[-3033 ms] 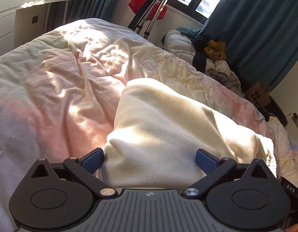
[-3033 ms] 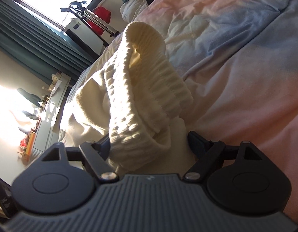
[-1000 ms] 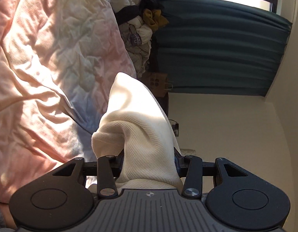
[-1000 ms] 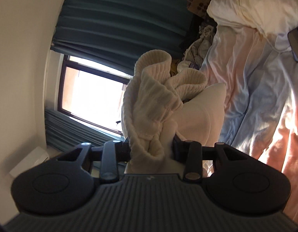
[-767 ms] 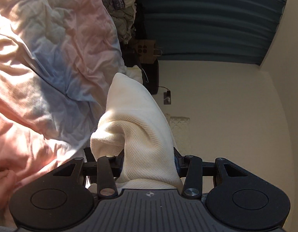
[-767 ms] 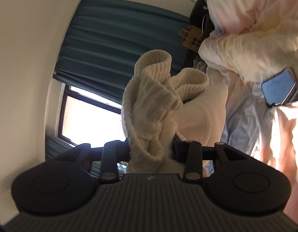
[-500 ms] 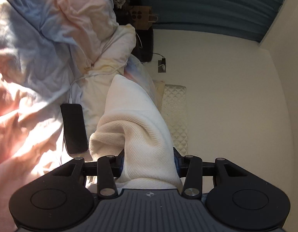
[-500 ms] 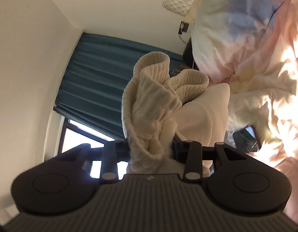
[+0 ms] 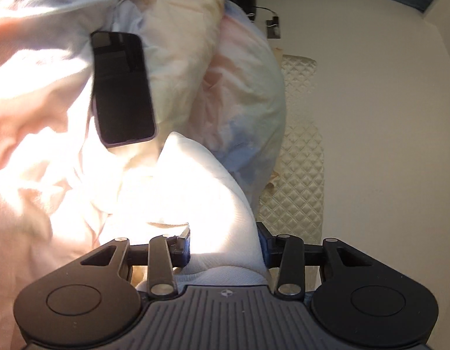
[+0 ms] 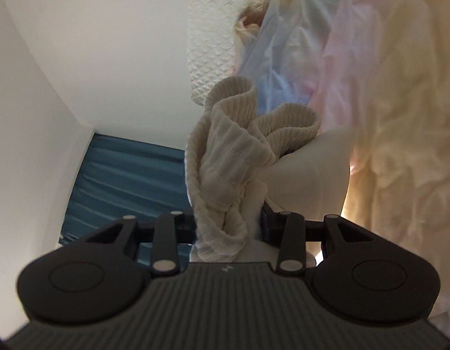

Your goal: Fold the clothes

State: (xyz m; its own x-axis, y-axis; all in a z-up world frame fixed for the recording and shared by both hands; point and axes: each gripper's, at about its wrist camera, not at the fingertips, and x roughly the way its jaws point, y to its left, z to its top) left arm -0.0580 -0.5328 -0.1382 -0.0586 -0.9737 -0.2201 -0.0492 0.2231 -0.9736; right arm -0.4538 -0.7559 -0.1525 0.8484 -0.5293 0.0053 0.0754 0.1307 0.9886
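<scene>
Here the bed (image 9: 50,175), under a rumpled pink, cream and blue duvet (image 9: 233,87), fills the left wrist view from 9 to 1 o'clock, with a black phone (image 9: 121,87) lying on it at 11 o'clock. The cream knit sweater (image 9: 195,192) hangs above it between both tongs: the left tongs (image 9: 224,243) are clenched on a smooth fold, the right tongs (image 10: 228,227) on its bunched ribbed cuffs (image 10: 242,134).

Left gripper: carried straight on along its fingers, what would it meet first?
Beyond the cream sweater that the left gripper holds, probably the rumpled duvet, near the phone; depth is unclear.
</scene>
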